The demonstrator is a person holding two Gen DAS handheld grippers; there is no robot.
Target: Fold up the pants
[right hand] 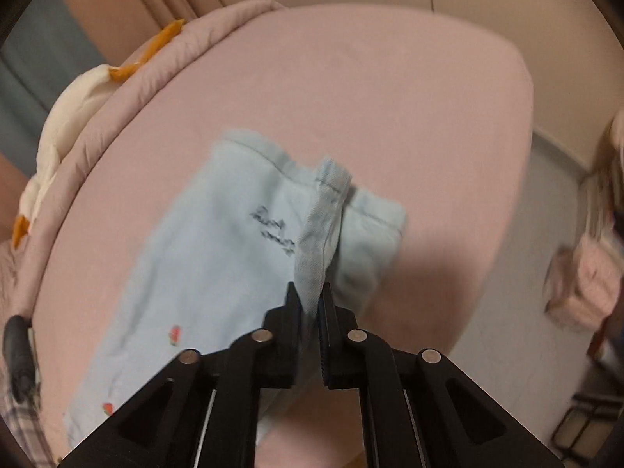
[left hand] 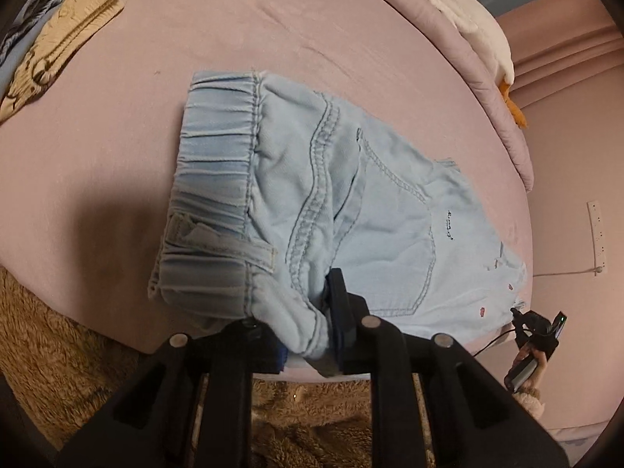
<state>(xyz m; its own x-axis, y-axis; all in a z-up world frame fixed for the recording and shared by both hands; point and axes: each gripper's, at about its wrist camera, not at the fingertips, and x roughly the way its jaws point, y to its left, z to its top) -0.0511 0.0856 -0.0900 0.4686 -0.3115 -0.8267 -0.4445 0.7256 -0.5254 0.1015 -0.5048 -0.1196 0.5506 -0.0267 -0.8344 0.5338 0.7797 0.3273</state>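
Observation:
Light blue denim pants [left hand: 351, 202] lie on a pink bed [left hand: 234, 39], waistband at the left, back pocket facing up. My left gripper [left hand: 308, 335] is shut on a bunched edge of the pants at the near bed edge. In the right wrist view the pants [right hand: 218, 241] show their leg end with small fruit prints. My right gripper [right hand: 310, 304] is shut on a raised fold of the pants and lifts it above the bed [right hand: 390, 97]. The other gripper shows at the right in the left wrist view [left hand: 538, 327].
A beige garment [left hand: 58, 46] and blue clothes lie at the bed's far left. A white plush goose [left hand: 468, 19] rests on a rolled quilt [right hand: 117, 97] along the bed's far side. A brown fluffy rug [left hand: 58, 370] lies below. Pink bag [right hand: 585, 284] at the right.

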